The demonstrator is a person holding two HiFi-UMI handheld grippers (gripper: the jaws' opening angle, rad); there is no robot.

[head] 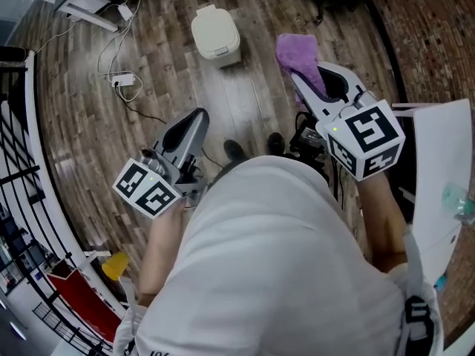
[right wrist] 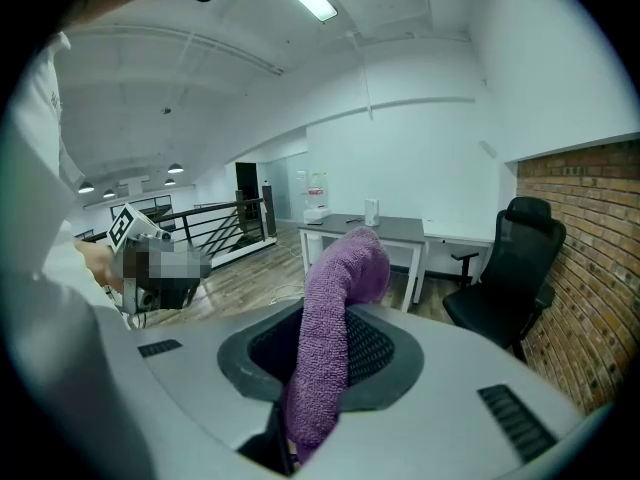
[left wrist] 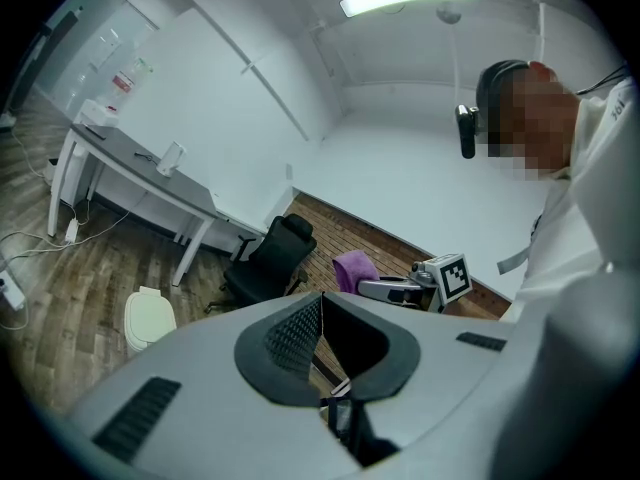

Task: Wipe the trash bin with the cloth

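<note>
Right gripper (head: 306, 84) clamps the purple cloth (head: 295, 54); left gripper (head: 194, 119) has its jaws together, empty. The cream trash bin (head: 215, 35) stands on open wood floor (head: 159, 73), well apart from both.

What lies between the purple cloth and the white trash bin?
Nothing but bare wooden floor separates the cloth from the trash bin, seen in the head view.

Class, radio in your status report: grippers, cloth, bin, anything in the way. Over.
Right gripper shut on purple cloth. Left gripper shut, empty. Trash bin ahead, untouched. Nothing between; power strip off left.
</note>
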